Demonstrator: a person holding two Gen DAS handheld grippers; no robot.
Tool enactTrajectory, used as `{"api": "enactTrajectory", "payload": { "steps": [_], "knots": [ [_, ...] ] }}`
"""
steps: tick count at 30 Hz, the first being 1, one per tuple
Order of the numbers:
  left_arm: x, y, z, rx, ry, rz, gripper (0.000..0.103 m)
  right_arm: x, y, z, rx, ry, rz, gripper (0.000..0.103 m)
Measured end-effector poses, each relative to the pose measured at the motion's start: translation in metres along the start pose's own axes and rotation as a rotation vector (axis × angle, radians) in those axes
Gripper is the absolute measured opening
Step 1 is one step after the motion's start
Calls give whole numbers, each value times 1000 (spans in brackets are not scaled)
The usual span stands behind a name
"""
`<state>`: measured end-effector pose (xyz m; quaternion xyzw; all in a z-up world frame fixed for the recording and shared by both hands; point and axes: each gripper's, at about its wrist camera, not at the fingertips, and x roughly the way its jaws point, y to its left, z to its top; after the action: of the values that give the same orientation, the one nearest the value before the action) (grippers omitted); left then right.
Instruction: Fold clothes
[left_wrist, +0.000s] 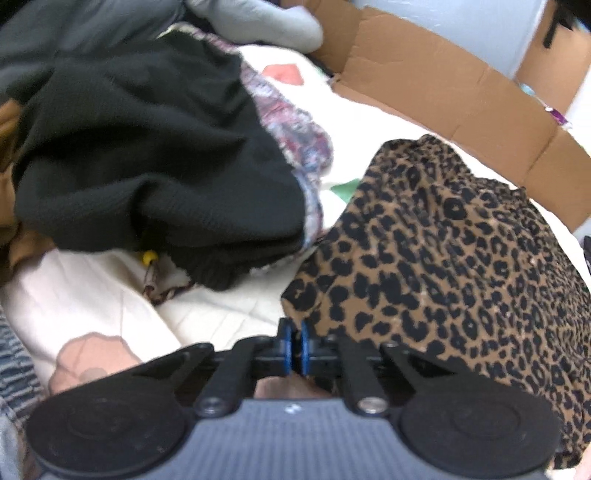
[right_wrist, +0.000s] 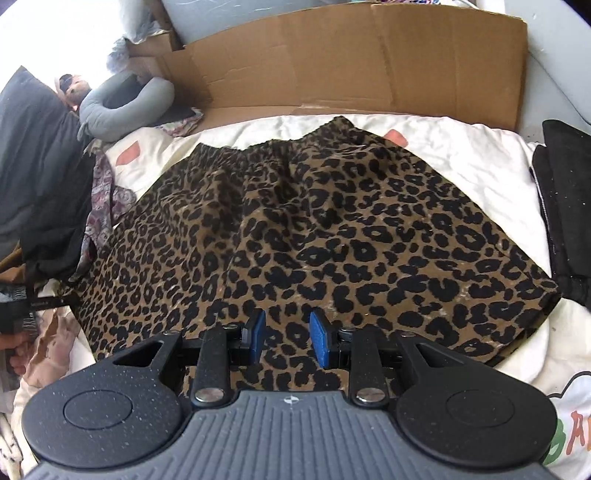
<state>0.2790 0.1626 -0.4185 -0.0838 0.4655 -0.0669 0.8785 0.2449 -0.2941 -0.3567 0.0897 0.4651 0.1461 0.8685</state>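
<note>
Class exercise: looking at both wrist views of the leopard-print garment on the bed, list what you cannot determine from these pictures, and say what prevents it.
- Left wrist view: whether the left gripper pinches the leopard-print garment's corner; its fingers hide the contact.
- Right wrist view: the garment's near hem, covered by the right gripper.
- Left wrist view: what lies beneath the black garment; it covers the pile.
- Right wrist view: the printed lettering, cut off by the picture's edge.
</note>
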Motion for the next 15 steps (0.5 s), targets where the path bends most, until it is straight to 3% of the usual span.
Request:
{"api": "enactTrajectory", "payload": {
  "steps": [8, 15],
  "knots": [
    [-32, -17, 14, -26, -46, -51, 5, -2, 9, -6, -11, -9, 35, 33],
    [-46, -42, 25, -71, -36, -86, 5, -3, 11, -8, 1, -18, 64, 33]
  ]
}}
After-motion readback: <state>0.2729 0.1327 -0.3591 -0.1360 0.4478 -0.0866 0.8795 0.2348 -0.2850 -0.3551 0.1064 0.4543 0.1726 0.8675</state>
